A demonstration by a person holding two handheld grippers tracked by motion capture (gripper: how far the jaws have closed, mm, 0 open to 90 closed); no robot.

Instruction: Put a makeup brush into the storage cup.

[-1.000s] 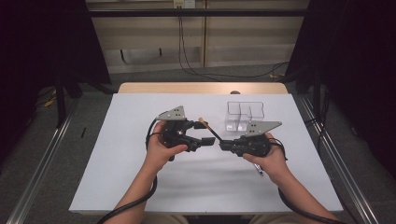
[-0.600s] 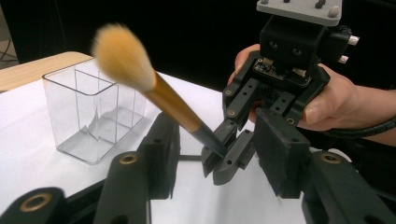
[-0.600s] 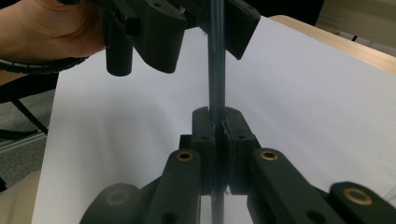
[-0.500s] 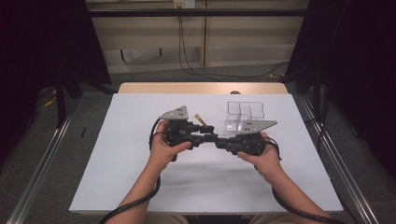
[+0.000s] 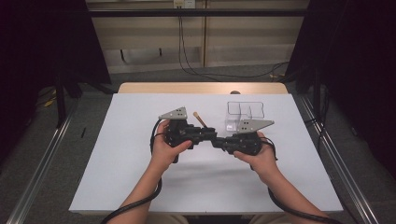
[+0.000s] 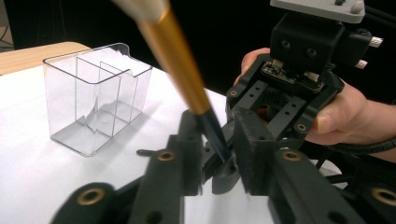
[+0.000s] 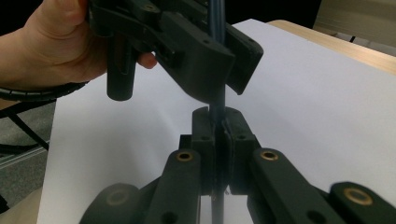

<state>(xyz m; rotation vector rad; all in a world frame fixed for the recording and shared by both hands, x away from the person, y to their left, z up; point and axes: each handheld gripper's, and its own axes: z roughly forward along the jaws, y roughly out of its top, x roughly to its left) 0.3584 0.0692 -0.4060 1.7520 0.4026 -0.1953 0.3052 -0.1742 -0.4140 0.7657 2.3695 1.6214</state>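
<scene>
1. White table [image 5: 140, 177] carries a clear box [image 5: 245, 114] at one o'clock.
2. Right gripper [image 7: 215, 128] clamps the brush [image 6: 182, 74] handle.
3. Left gripper [image 6: 219, 156], jaws just closing, pinches the same brush at centre.

The right gripper [image 7: 218, 122] pinches a thin dark brush handle [image 7: 217, 100] upright between its closed jaws. Just beyond, the left gripper [image 7: 219, 51] clamps the same handle higher up, over the white table [image 7: 317, 107].

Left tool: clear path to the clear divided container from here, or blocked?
Probably yes. The clear divided container stands open-topped past the left tool with bare white table between. But that tool, its jaws just closing, shares the gold-handled brush with the right tool, which must release first.
</scene>
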